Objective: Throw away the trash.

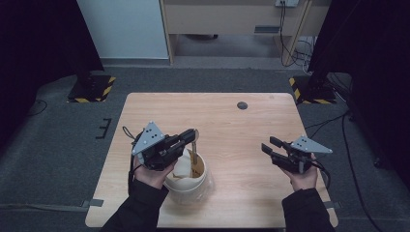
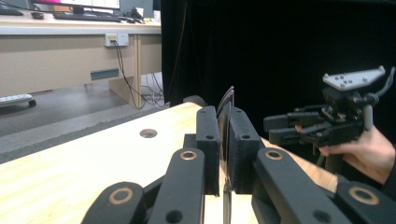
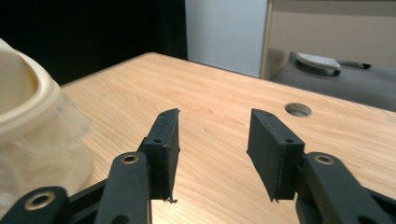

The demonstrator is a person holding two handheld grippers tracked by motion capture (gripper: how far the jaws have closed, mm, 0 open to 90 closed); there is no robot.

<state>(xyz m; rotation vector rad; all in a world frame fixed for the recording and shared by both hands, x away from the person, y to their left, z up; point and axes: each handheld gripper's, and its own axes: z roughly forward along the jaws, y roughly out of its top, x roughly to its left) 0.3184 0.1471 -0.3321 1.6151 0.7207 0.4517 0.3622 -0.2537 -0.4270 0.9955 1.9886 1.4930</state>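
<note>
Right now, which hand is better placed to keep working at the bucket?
Left, probably. The left tool is shut on a thin strip right above the cream bucket; the right tool is open, apart from it.

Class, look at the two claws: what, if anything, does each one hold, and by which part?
The left claw is shut on the upper end of a thin flat strip standing in the cream container. The right claw is open and holds nothing.

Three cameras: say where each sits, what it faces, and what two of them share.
High view: above the person's side, looking down on the table; forearms, left gripper, right gripper, bucket.
Left gripper view: rides the left gripper, shut on a thin strip, facing the right gripper.
Right gripper view: rides the open right gripper.
Shared: the table's hole.
</note>
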